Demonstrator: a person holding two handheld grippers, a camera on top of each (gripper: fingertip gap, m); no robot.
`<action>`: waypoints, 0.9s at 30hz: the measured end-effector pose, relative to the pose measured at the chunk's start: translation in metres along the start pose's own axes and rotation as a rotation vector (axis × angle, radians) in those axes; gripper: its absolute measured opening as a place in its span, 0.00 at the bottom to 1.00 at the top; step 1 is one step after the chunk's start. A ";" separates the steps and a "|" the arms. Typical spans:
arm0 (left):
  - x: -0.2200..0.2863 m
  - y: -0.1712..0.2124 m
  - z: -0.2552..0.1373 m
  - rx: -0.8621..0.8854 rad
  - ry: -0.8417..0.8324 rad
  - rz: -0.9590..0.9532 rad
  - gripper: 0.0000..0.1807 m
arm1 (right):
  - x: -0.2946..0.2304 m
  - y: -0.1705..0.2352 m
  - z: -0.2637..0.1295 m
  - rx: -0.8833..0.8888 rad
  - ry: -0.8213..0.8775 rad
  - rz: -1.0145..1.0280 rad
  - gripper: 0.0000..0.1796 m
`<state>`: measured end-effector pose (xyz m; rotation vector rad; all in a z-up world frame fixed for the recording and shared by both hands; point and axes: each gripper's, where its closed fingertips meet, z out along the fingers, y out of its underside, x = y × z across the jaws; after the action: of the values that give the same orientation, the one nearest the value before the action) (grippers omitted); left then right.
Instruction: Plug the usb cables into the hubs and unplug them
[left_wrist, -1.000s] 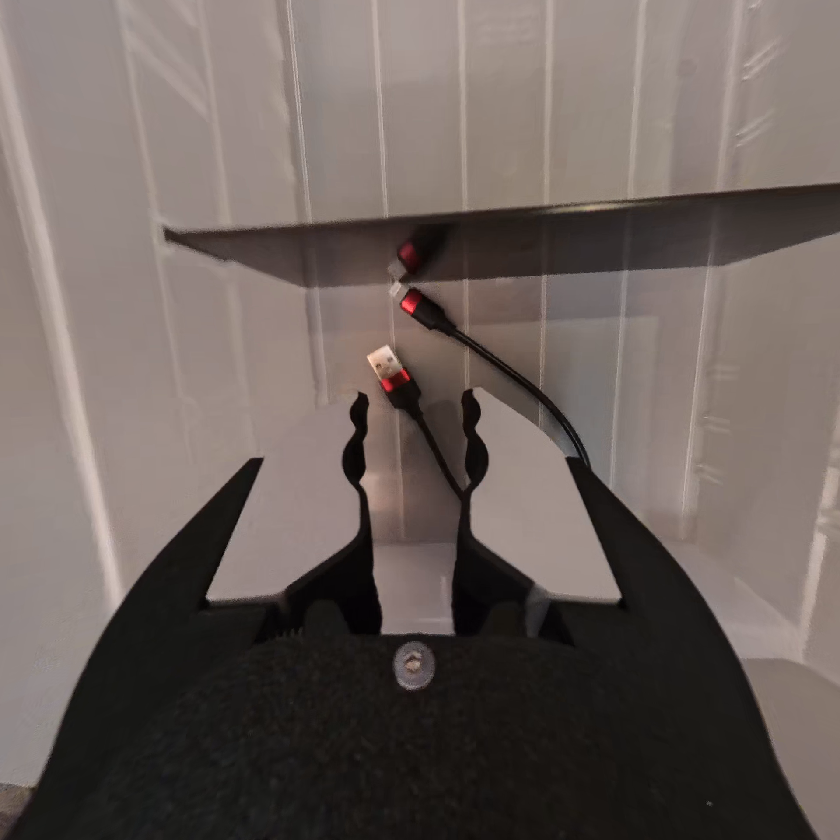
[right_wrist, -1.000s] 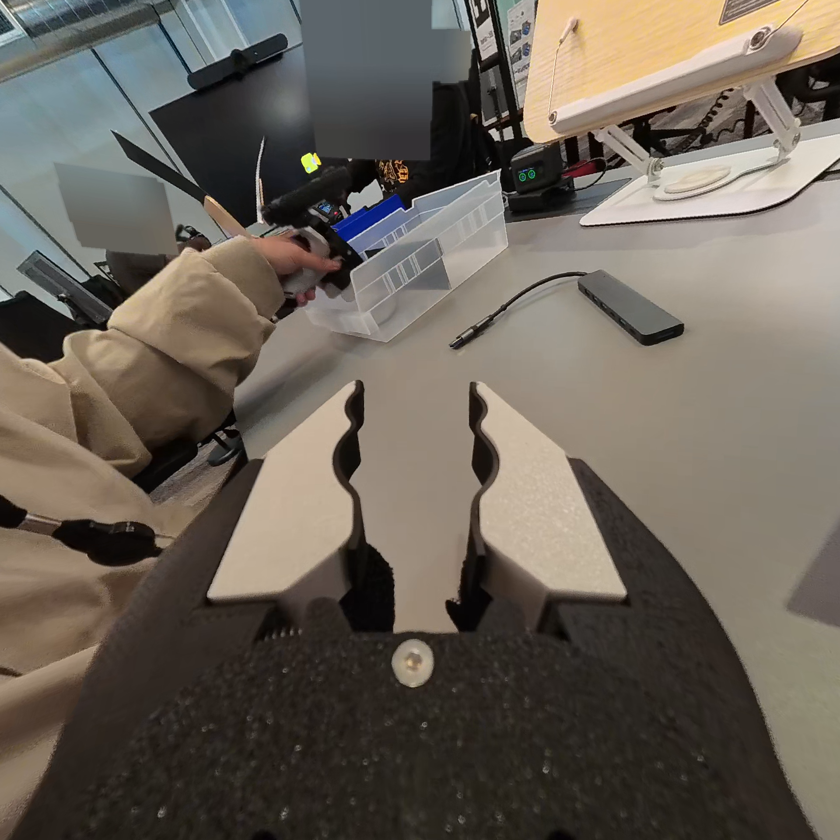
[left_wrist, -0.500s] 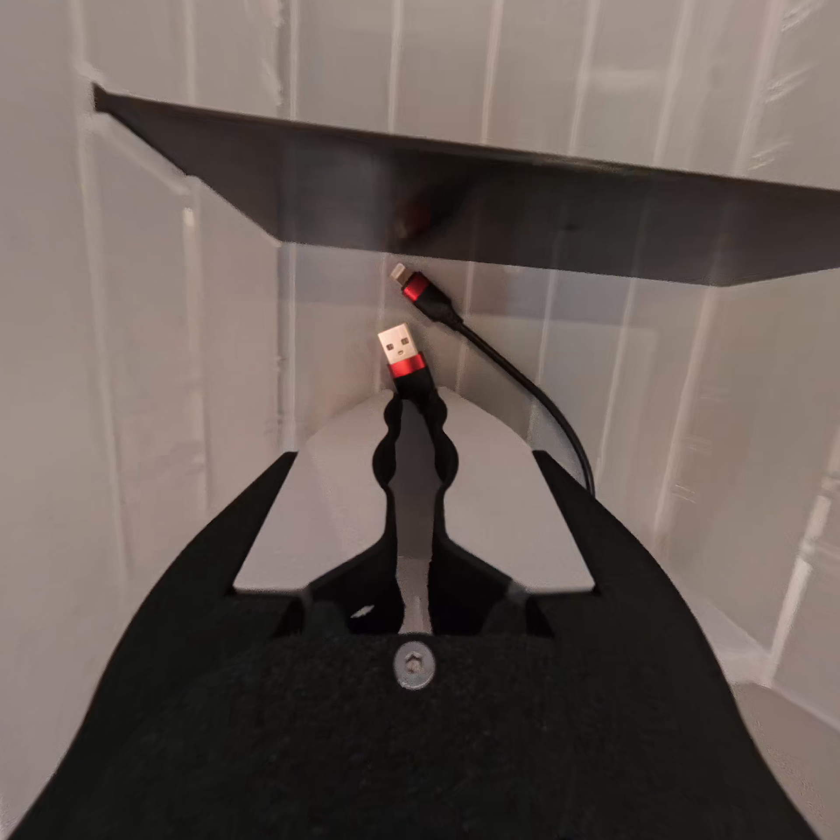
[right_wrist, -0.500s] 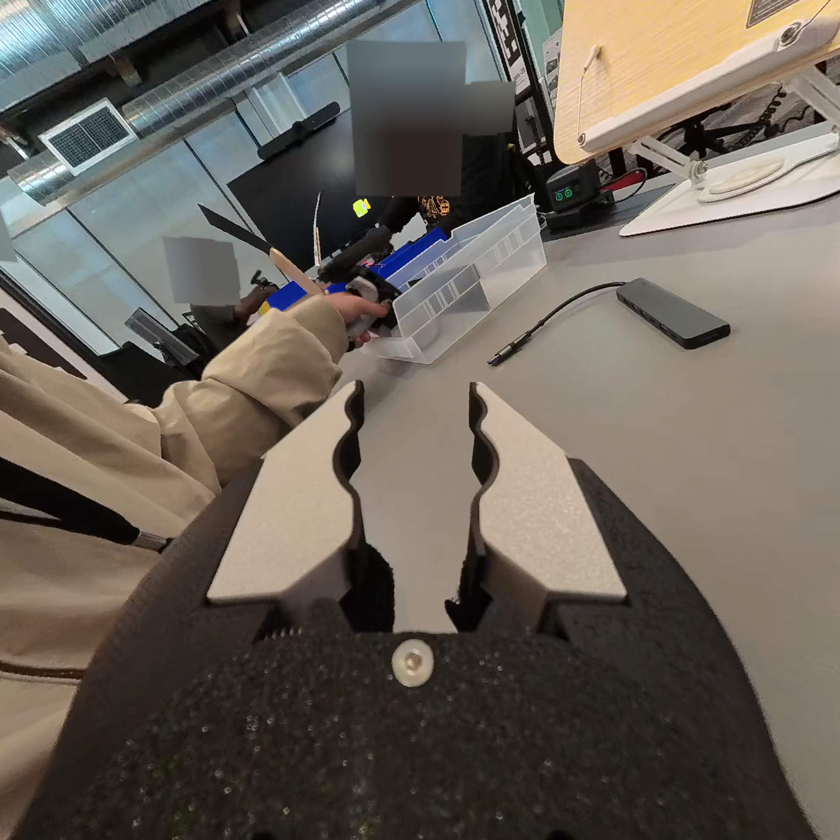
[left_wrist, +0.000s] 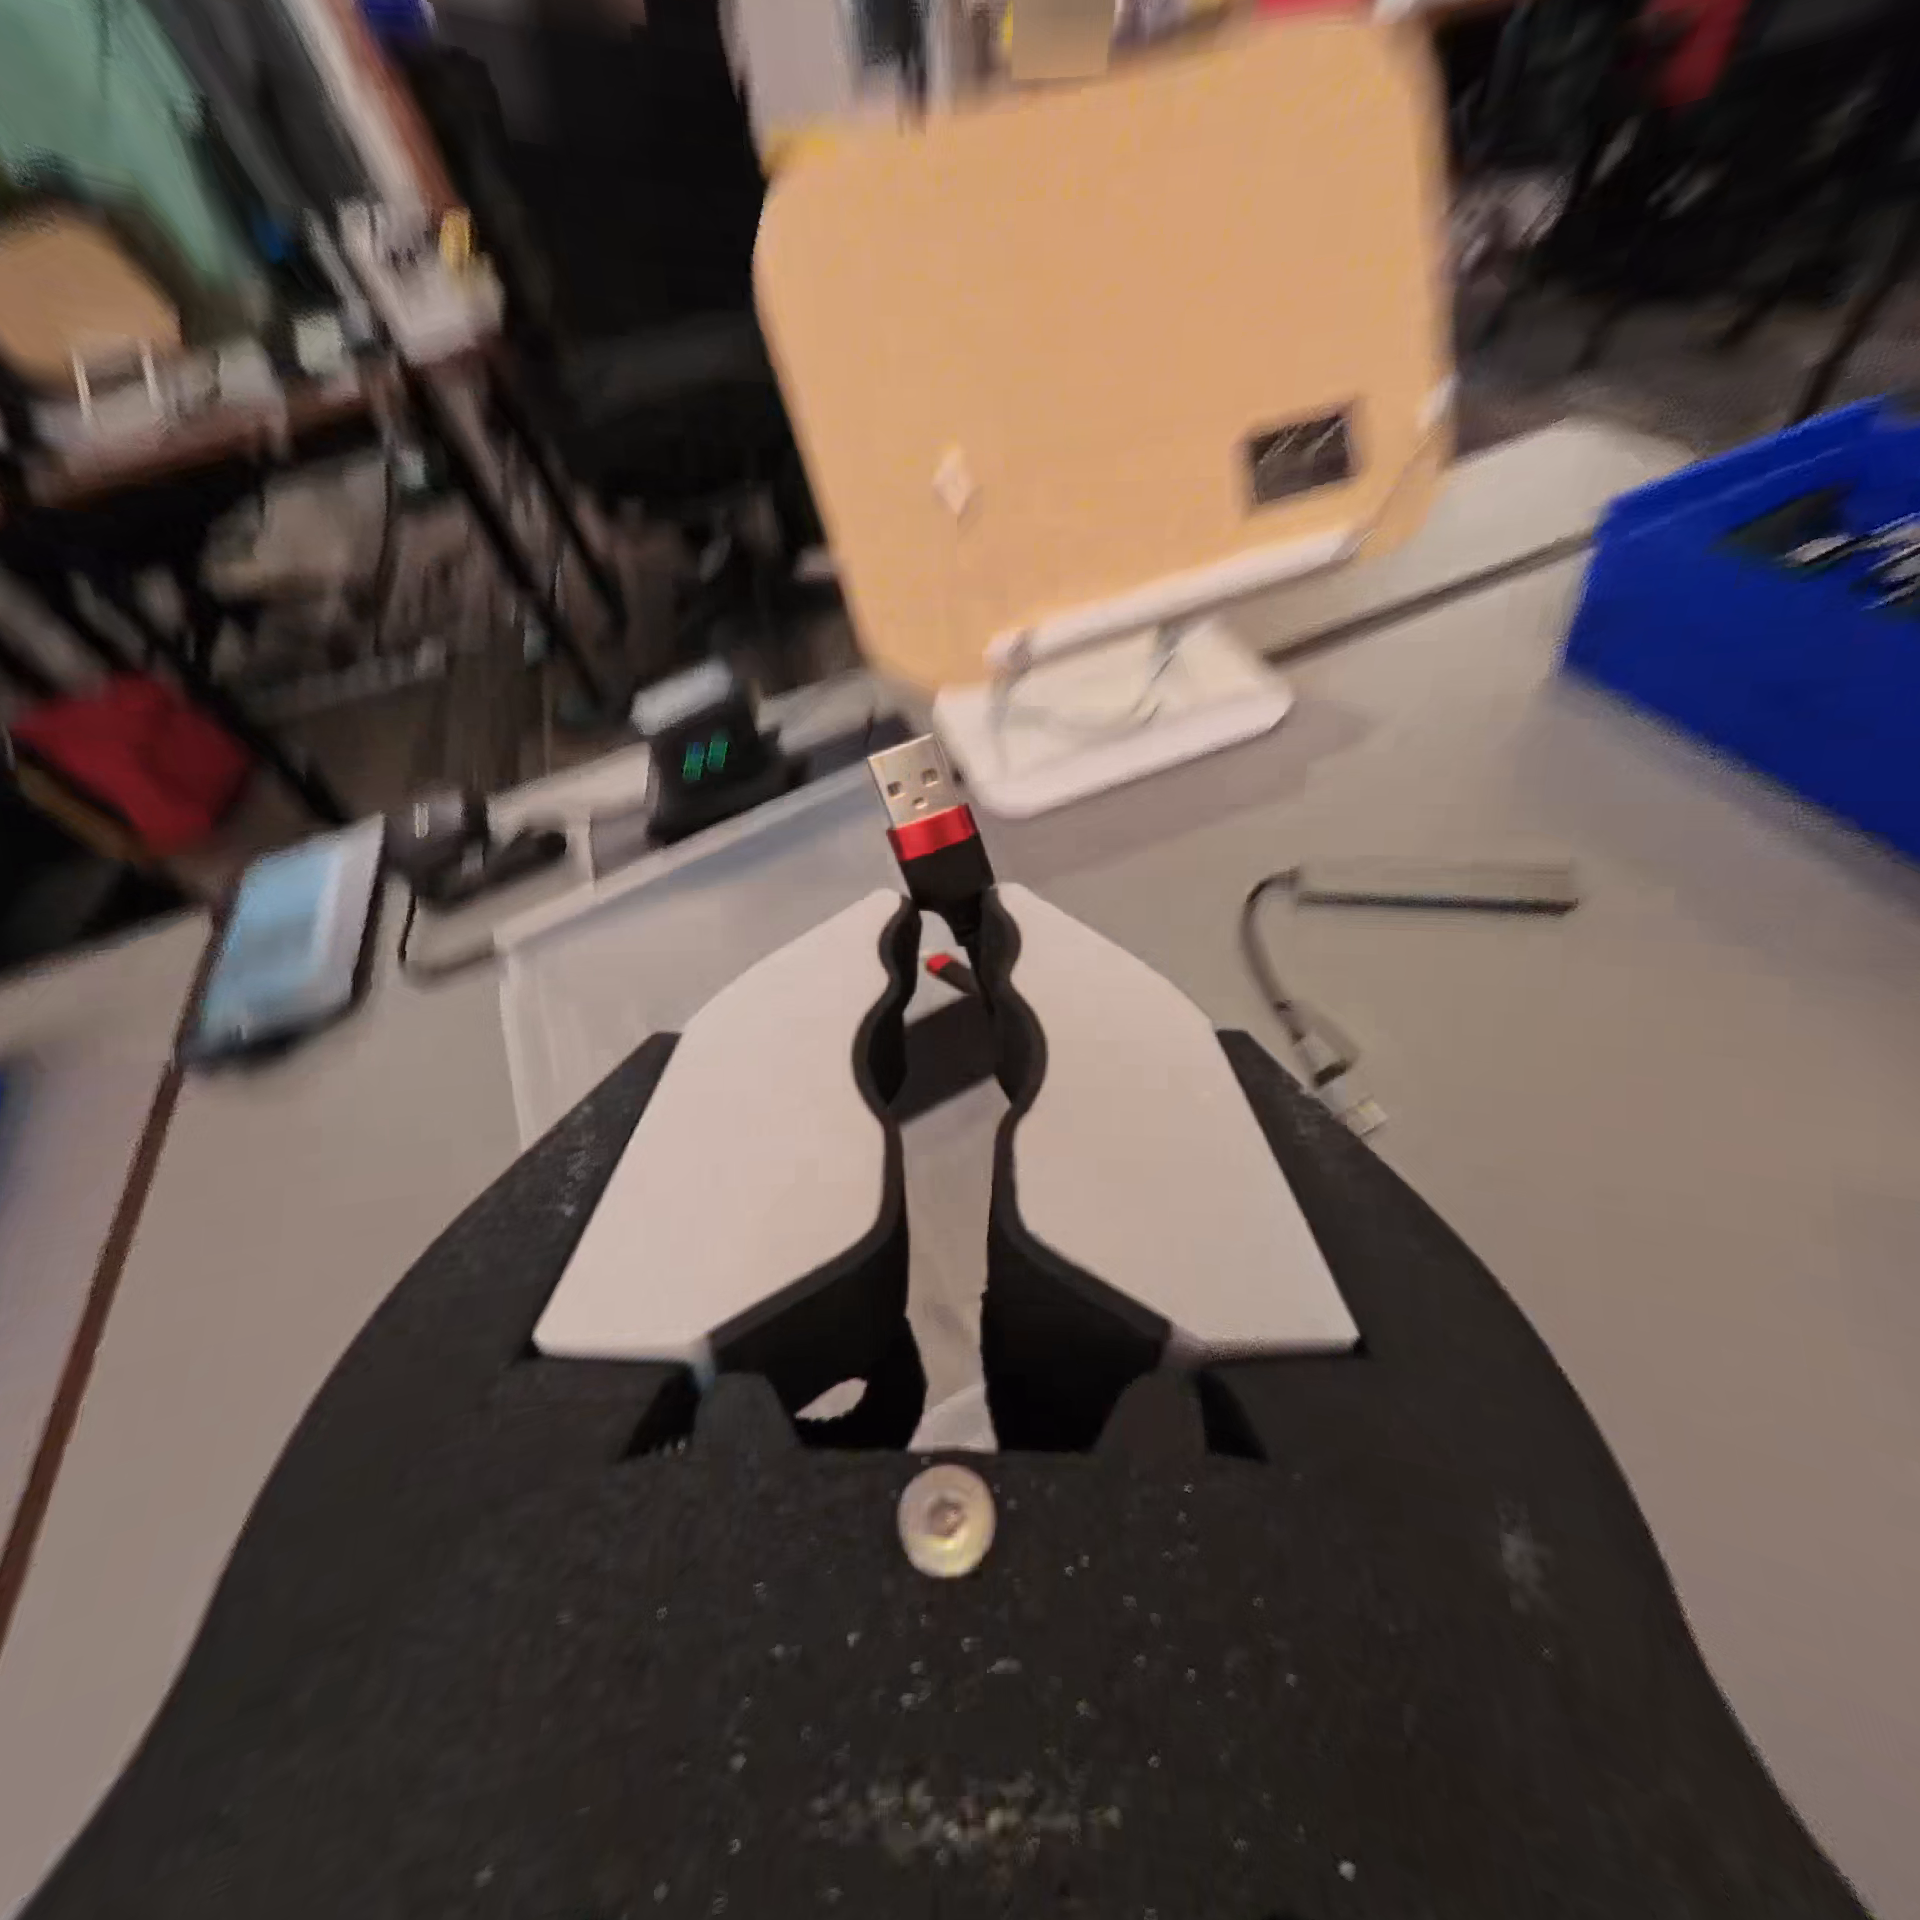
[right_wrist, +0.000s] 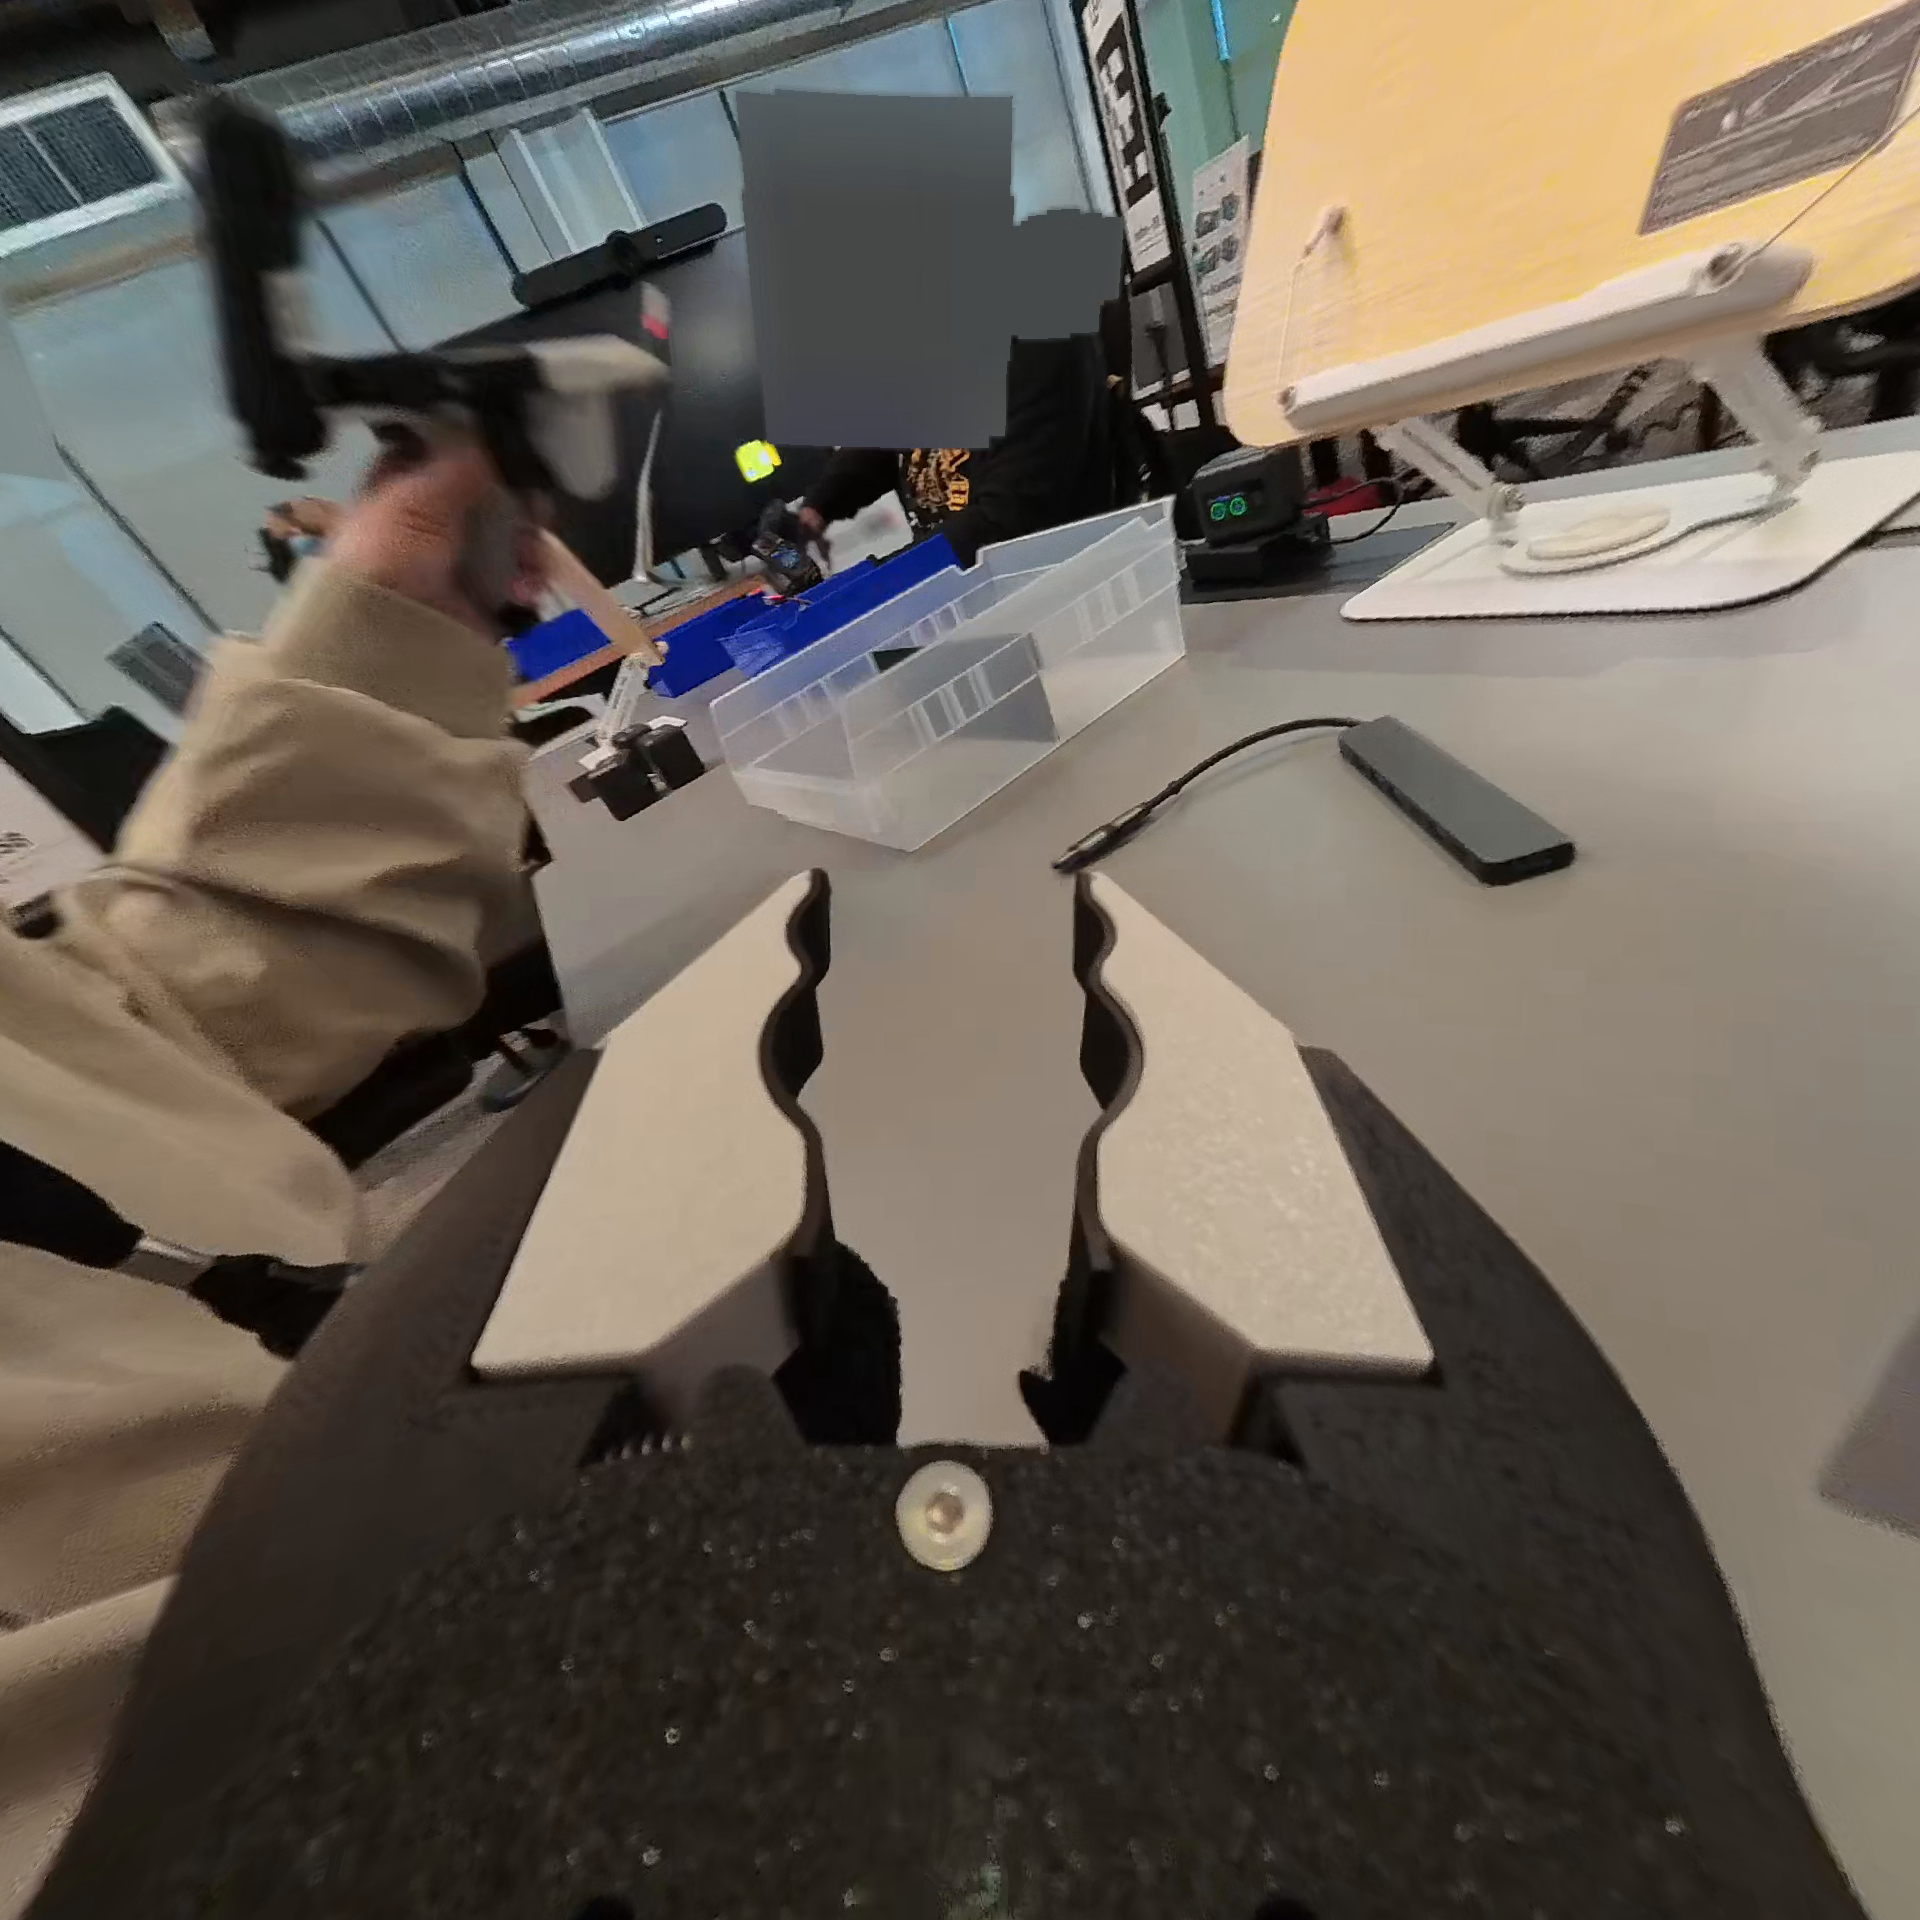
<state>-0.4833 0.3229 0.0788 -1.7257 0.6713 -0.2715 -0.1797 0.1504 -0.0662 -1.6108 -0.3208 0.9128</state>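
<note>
My left gripper is shut on a black USB cable with a red collar; its silver plug sticks out past the fingertips, up in the air over the grey table. The cable's other red-tipped end hangs below between the fingers. A dark grey hub with a short cable lies on the table ahead to the right. In the right wrist view my right gripper is open and empty low over the table. The hub lies ahead to the right, its cable end near my right fingertip. The left gripper is held high, blurred.
A clear plastic bin stands on the table at middle left, blue bins behind it. A wooden board on a white stand is at the back right. A small black device with green lights sits beside it. A person's beige sleeve fills the left. My hands' fingertips stand some 40 centimeters from each other.
The left gripper has lifted out of the clear bin with the USB cable, rising high and turning toward the table and hub. The right gripper stayed open, its view tilting slightly.
</note>
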 end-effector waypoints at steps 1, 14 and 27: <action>0.016 -0.019 -0.016 0.057 0.033 0.017 0.06 | 0.002 -0.001 0.002 0.004 0.017 -0.018 0.26; 0.197 0.086 0.019 0.032 0.573 -0.176 0.06 | -0.006 -0.046 0.046 -0.094 0.008 -0.281 0.27; 0.237 0.109 0.010 0.077 0.698 -0.083 0.06 | -0.057 -0.005 0.117 -0.097 -0.280 -0.021 0.21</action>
<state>-0.3187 0.1821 -0.0673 -1.5752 1.0704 -0.9712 -0.2982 0.1971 -0.0395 -1.5645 -0.5830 1.1235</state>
